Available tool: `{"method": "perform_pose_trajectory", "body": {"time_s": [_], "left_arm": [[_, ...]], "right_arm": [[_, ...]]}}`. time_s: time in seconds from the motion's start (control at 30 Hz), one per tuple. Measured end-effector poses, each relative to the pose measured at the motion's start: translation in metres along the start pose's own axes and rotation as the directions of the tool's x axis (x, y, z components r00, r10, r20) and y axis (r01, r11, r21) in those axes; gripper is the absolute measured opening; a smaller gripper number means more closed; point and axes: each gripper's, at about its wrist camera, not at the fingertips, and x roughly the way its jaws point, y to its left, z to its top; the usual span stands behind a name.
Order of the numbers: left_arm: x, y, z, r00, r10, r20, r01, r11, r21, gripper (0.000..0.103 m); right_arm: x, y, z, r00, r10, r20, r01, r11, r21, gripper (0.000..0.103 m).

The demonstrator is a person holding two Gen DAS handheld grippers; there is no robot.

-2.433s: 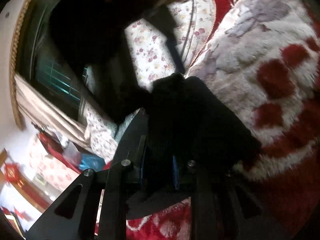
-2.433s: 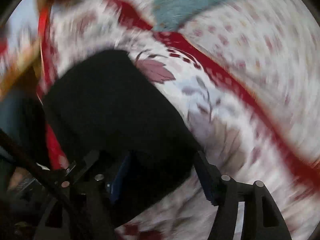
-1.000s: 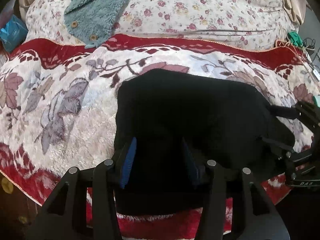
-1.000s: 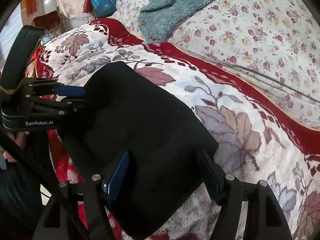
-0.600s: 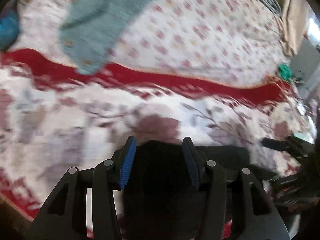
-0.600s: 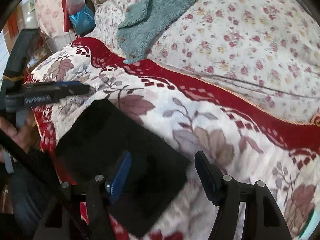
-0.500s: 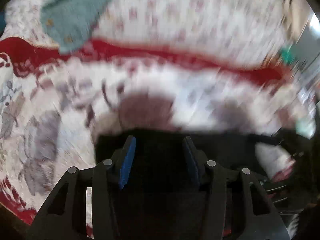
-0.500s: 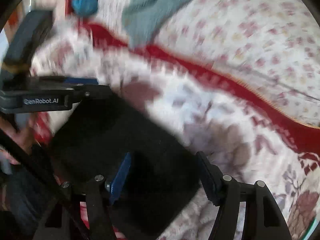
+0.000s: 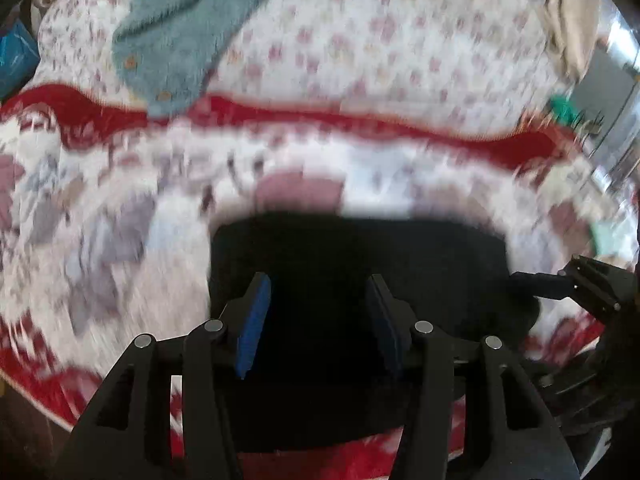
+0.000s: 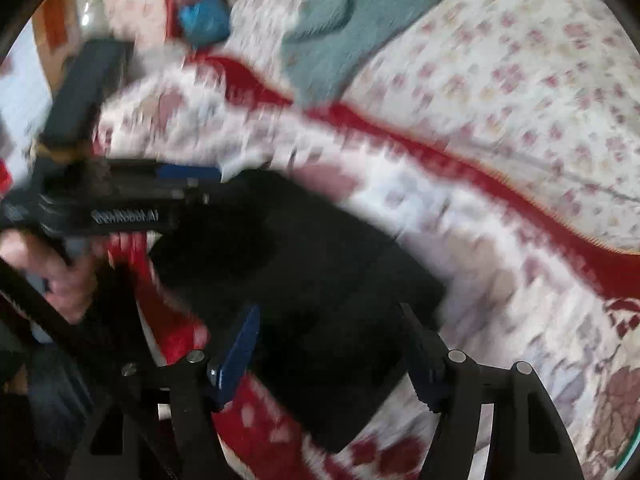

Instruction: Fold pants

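On the blanket (image 9: 100, 208): the pants (image 9: 360, 264) lie as a dark folded block at its near red edge, and everything below is placed from that block.
Pants: in the right view the pants (image 10: 312, 280) show as a rough rectangle, flat, with no leg trailing that you can make out through the blur.
Left gripper (image 9: 320, 312): your jaws stand spread over the near part of the block, pinching nothing.
Right gripper (image 10: 328, 344): likewise spread, over the block's near right corner, empty.
Stage: my guess is the folding is nearly or fully done; both views are smeared, so the edges are hard to judge.
Risk, snag: a blue pad (image 9: 254, 320) sits low over the cloth; pull away at a slant and it may drag the top layer and open the fold.
Risk, slide: the block lies close to the blanket's near edge, so a nudge toward you could tip it off.
Risk, clash: your left gripper (image 10: 120, 204) crosses just left of the block in the right view; the two tools may knock together if you close in.
Around: a teal fleece (image 9: 188, 28) lies well beyond the block on the floral sheet (image 9: 400, 60), out of the way.
Also: a blue bag (image 10: 204, 20) sits far beyond the block, left of the fleece.
In the way: nothing rests on the pants.
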Motion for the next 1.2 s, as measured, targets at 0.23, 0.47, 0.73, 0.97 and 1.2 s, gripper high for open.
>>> {"method": "perform_pose_trajectory", "body": {"time_s": [0.23,0.47,0.73,0.97,1.2], "left_arm": [[0.011,-0.012,-0.015,0.996,0.082,0.027,-0.083,0.996,0.022,0.052],[0.008,-0.015,-0.02,0.991,0.103,0.08,-0.104,0.995,0.009,0.054],[0.009,-0.013,-0.018,0.992,0.041,0.119,-0.034,0.997,-0.064,0.077],[0.01,-0.018,-0.017,0.992,0.075,0.105,-0.071,0.997,-0.044,0.078],[0.011,-0.022,-0.017,0.989,0.099,0.107,-0.096,0.995,-0.04,0.078]], "right_arm": [[0.016,0.007,-0.024,0.997,-0.058,0.056,0.059,0.998,-0.016,0.074],[0.013,0.011,-0.03,0.992,-0.08,0.103,0.08,0.997,0.004,0.074],[0.013,0.012,-0.033,0.986,-0.102,0.13,0.099,0.995,0.03,0.075],[0.016,0.01,-0.02,0.996,-0.08,0.039,0.081,0.997,-0.021,0.075],[0.016,0.006,-0.023,0.996,-0.061,0.061,0.062,0.998,-0.016,0.077]]}}
